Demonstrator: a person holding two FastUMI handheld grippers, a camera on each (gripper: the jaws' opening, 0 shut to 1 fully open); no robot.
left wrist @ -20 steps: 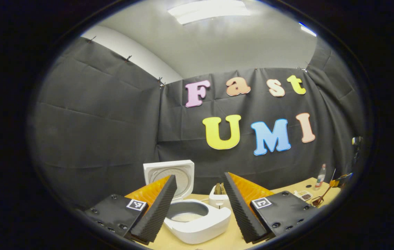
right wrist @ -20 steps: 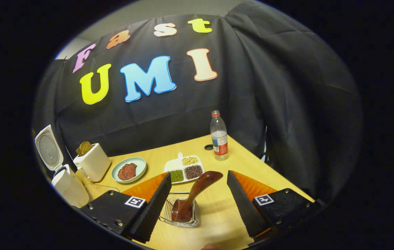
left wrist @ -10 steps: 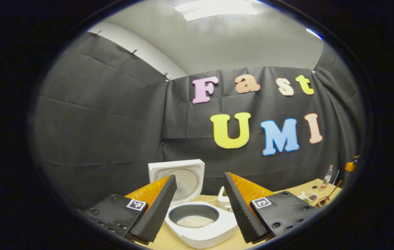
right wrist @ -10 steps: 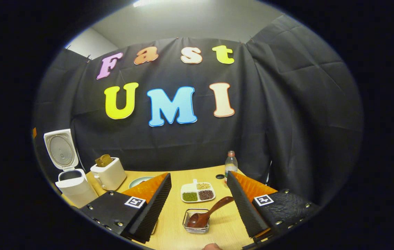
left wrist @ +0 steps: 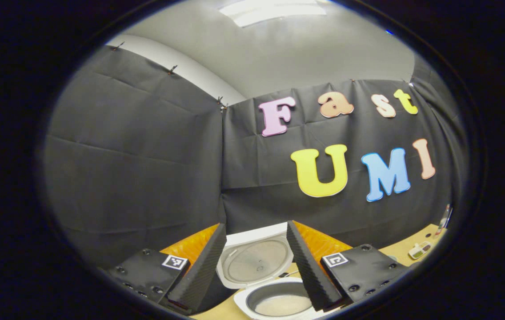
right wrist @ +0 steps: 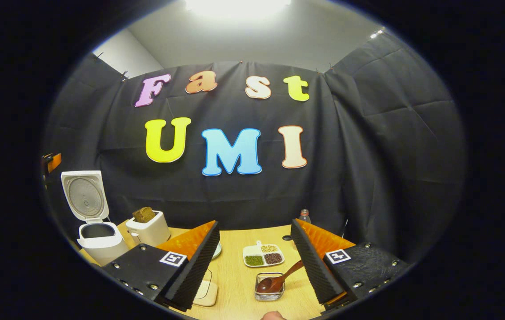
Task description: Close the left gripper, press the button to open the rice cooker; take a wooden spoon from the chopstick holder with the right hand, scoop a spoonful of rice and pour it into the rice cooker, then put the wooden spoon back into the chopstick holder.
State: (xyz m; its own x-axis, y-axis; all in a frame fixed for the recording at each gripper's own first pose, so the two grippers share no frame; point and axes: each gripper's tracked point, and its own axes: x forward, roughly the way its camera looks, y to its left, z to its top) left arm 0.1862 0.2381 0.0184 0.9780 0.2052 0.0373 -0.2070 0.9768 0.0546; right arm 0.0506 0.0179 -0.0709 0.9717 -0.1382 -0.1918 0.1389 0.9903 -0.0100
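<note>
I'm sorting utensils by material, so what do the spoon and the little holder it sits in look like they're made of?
The spoon looks like dark, glossy varnished wood: reddish-brown with a sheen. The holder looks like bare metal wire: thin shiny bars you can see through.

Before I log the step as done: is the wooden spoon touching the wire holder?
Touching. In the right gripper view the wooden spoon sits bowl-down inside the wire holder, its handle leaning over the rim; the open right gripper is clear of it.

The rice cooker (left wrist: 274,302) is cut off below; its lid partly behind fingers
</note>
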